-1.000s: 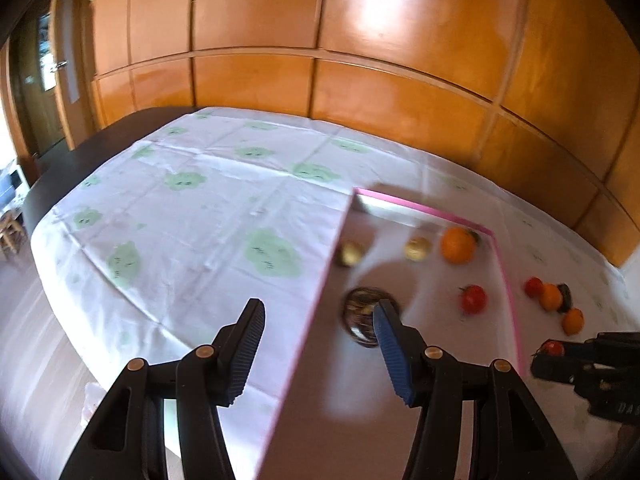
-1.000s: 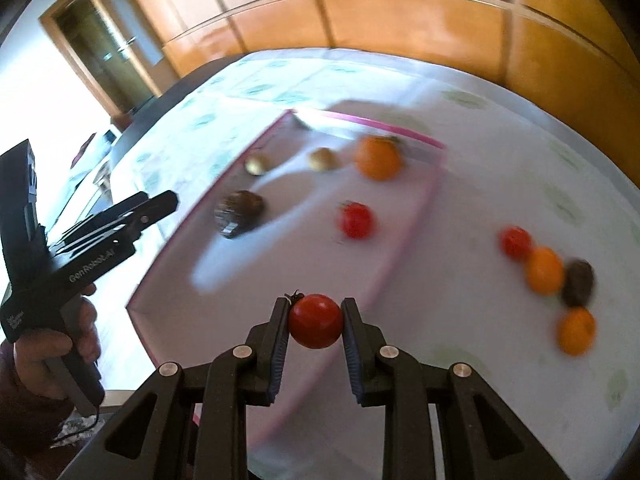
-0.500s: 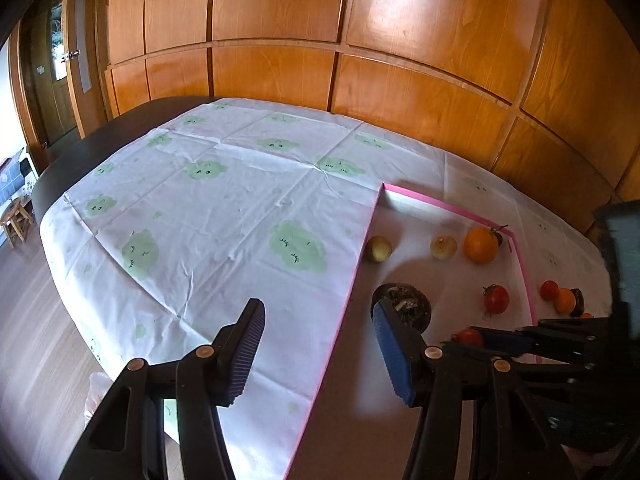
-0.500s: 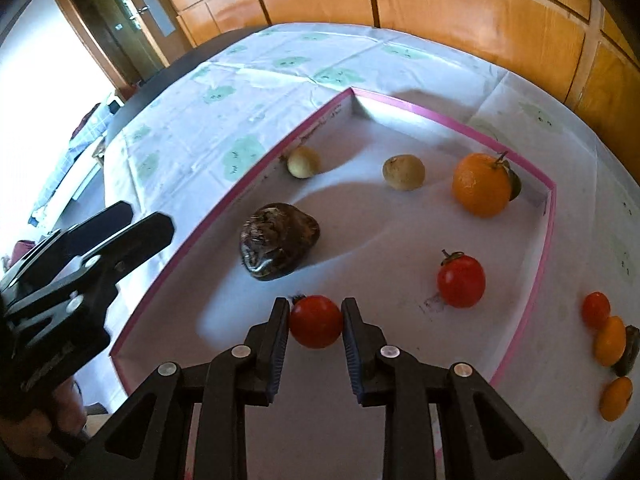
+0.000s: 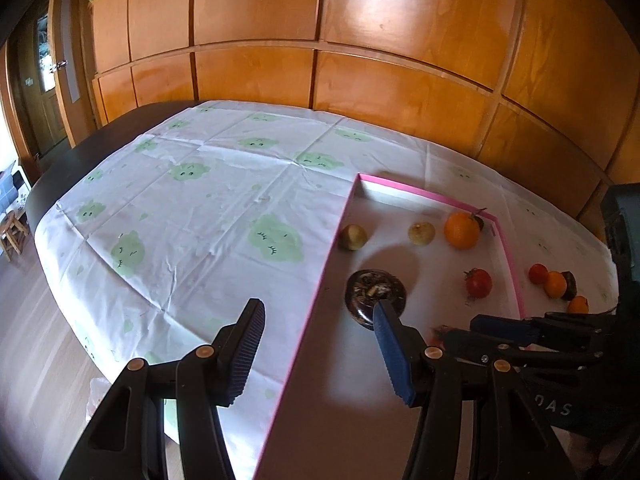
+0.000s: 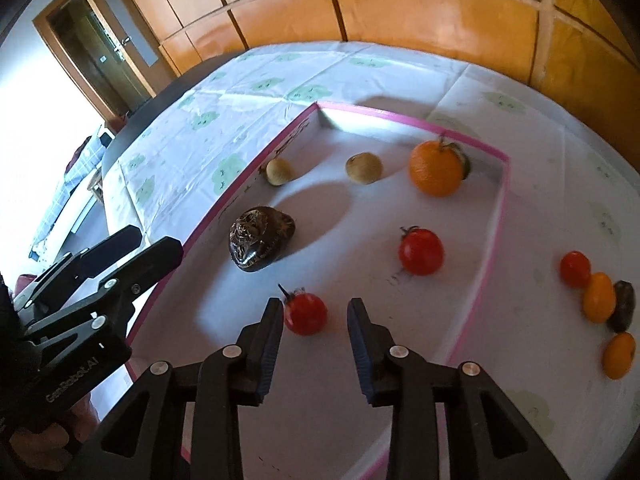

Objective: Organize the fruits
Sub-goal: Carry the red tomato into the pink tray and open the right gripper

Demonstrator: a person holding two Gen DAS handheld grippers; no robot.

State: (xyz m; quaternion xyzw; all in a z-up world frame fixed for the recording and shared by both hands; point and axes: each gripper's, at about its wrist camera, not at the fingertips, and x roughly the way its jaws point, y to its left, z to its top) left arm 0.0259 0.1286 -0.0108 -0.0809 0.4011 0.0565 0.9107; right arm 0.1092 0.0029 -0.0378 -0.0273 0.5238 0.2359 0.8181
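While the right tool (image 6: 314, 318) hangs low over the near part of the pink-rimmed tray (image 6: 503, 200), its jaws stand apart with a small red tomato (image 6: 305, 313) lying on the tray floor between them, close to the left finger and clear of the right one. Six fruits lie in the tray: this tomato, a larger tomato (image 6: 421, 251) farther in, a dark wrinkled fruit (image 6: 260, 238) near the left wall, two small tan fruits (image 6: 364, 168) toward the far end, and an orange (image 6: 436, 168) in the far right corner with something dark tucked behind it, too hidden to name. Outside the tray's right wall, four small fruits (image 6: 598, 297) sit in a tight cluster on the cloth-covered bench (image 5: 200, 208): one red, two orange, one dark.

The left tool (image 5: 320, 344) is wide open and holds nothing, straddling the tray's left rim. From its camera the small tomato is almost wholly hidden behind the right tool's fingers. The tray's near end is cut off by both views. Left of the tray the cloth runs bare to the bench's rounded edge, and the tray floor is open between the fruits.
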